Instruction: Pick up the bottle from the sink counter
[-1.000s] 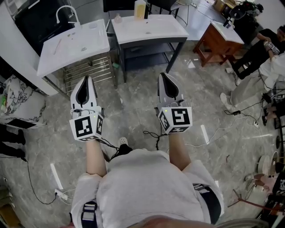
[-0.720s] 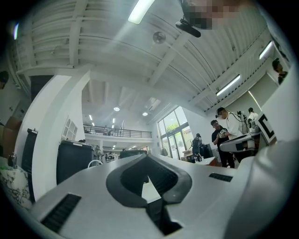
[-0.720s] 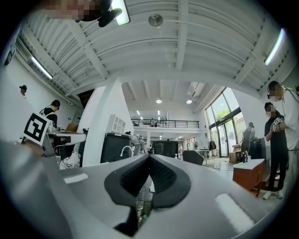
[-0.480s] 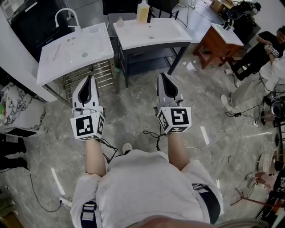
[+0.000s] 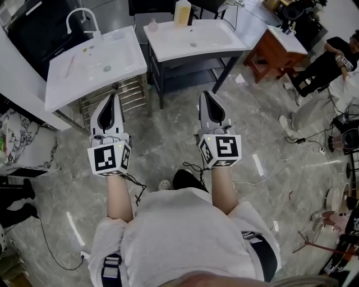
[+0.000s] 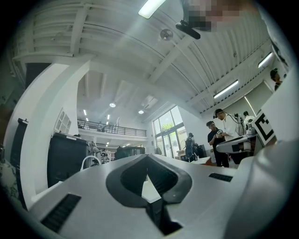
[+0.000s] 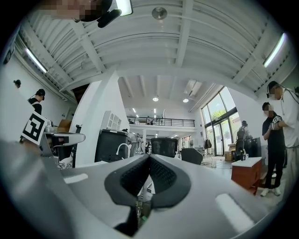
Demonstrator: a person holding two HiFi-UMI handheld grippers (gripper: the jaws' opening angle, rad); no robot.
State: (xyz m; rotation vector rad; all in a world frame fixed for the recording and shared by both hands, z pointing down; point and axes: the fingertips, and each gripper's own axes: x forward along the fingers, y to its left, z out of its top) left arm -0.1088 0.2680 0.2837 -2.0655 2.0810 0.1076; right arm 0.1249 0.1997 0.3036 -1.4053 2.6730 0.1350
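The floor (image 5: 168, 143) is gray stone. A small brown table (image 5: 270, 56) stands at one side. Tall windows (image 7: 218, 135) and long ceiling lights (image 6: 150, 6) make the big room bright.

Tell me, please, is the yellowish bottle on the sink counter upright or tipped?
Upright: the bottle stands on its base on the counter.

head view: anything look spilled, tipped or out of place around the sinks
Nothing spilled or tipped. The bottle stands upright at the back of the dark-framed sink counter. The only untidy thing is loose cables trailing across the floor.
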